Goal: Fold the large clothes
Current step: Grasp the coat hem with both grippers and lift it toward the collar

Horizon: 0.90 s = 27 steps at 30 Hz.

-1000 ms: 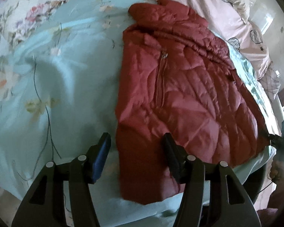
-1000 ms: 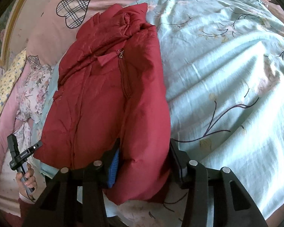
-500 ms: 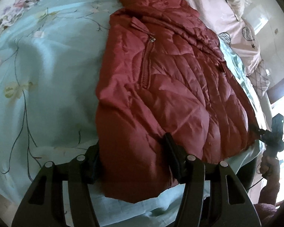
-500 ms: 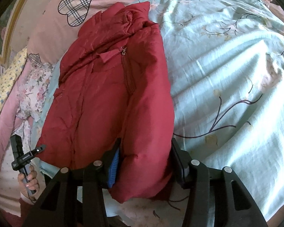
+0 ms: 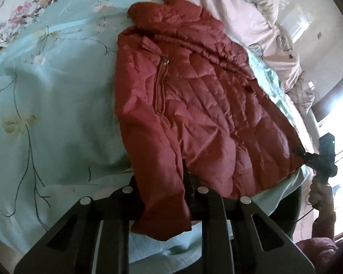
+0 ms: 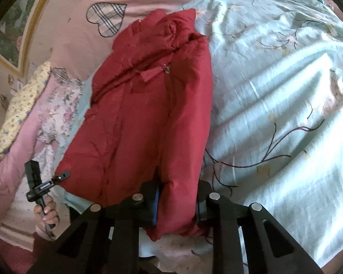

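Note:
A dark red puffer jacket (image 5: 194,105) lies front up on a light blue floral bedsheet (image 5: 45,105), collar at the far end. It also shows in the right wrist view (image 6: 144,114). My left gripper (image 5: 162,182) is shut on the jacket's sleeve end at the near edge. My right gripper (image 6: 178,196) is also shut on a sleeve end of the jacket. Each view shows a hand-held gripper at the jacket's hem corner (image 5: 324,155) (image 6: 38,182).
Pink pillows with plaid hearts (image 6: 98,18) lie beyond the collar. A floral quilt (image 6: 34,105) lies beside the jacket. The blue sheet (image 6: 274,91) spreads wide on the other side. A bright window (image 5: 340,137) is at the right.
My left gripper closed on the sleeve end, from open around it a second ago. My right gripper narrowed onto its sleeve end. The jacket shifted slightly in both views.

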Each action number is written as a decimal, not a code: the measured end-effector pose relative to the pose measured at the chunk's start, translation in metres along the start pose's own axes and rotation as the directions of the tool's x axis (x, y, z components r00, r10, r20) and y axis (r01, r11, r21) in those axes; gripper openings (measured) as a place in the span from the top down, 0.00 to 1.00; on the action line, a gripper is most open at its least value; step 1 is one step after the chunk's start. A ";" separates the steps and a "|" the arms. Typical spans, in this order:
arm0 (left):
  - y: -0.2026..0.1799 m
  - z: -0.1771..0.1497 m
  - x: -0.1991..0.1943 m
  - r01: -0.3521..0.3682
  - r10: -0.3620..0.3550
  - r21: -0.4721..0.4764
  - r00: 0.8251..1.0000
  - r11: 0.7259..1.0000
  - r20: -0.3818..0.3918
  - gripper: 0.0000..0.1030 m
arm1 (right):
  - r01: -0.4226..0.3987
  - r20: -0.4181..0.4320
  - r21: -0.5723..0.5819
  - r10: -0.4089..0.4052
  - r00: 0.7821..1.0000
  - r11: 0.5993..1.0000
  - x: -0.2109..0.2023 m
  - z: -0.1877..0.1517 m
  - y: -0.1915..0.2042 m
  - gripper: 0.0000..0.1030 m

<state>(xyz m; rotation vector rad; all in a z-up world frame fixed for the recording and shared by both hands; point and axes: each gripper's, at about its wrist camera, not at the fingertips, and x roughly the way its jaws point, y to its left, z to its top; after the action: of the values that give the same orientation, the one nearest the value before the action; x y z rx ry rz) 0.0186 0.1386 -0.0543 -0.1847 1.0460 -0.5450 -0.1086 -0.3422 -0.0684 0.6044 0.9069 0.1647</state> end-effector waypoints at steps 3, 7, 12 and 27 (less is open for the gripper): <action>-0.002 0.002 -0.007 -0.001 0.000 0.008 1.000 1.000 0.015 0.84 | -0.036 0.017 -0.002 0.036 0.999 0.999 -0.006 0.000 0.002 0.81; -0.004 0.003 -0.017 0.017 -0.017 0.008 0.999 1.000 0.038 0.84 | -0.098 0.054 0.003 0.097 0.994 0.995 -0.016 0.002 0.006 0.82; -0.009 0.016 -0.033 0.050 -0.051 0.010 0.994 0.999 0.094 0.85 | -0.143 0.097 -0.009 0.143 0.985 0.990 -0.028 0.011 0.014 0.82; -0.031 0.086 -0.055 0.109 -0.115 0.037 0.954 0.993 0.277 0.85 | -0.216 0.261 -0.016 0.213 0.942 0.976 -0.033 0.065 0.024 0.82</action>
<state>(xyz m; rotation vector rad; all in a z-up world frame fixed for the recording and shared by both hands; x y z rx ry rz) 0.0614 0.1308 0.0432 -0.2950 0.7576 -0.6133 -0.0755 -0.3623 -0.0025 0.7192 0.5857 0.2688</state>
